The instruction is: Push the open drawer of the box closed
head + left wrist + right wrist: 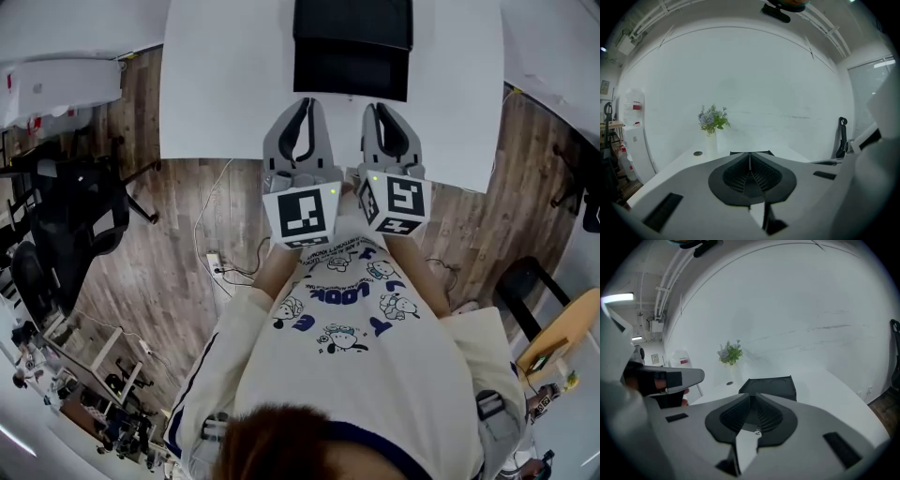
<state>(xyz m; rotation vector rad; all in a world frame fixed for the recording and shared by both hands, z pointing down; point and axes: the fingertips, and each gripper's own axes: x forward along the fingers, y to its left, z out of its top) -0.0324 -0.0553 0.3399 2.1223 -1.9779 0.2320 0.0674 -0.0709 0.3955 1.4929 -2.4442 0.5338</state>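
A black box (352, 28) stands on the white table (225, 84) at its far middle. A darker section, which looks like the drawer (352, 73), sticks out of it toward me. Both grippers hover over the table's near edge, short of the box and apart from it. My left gripper (302, 111) is shut with nothing between its fingers. My right gripper (382, 112) beside it is also shut and empty. In the left gripper view the shut gripper (750, 158) hides most of the box (751, 153). The right gripper view shows the box (771, 386) just beyond the shut gripper (751, 398).
A vase of flowers (711, 123) and a small round disc (697, 153) sit at the table's far left. A black office chair (84, 211) and cables (220, 267) are on the wooden floor to my left. Another white table (553, 47) stands at the right.
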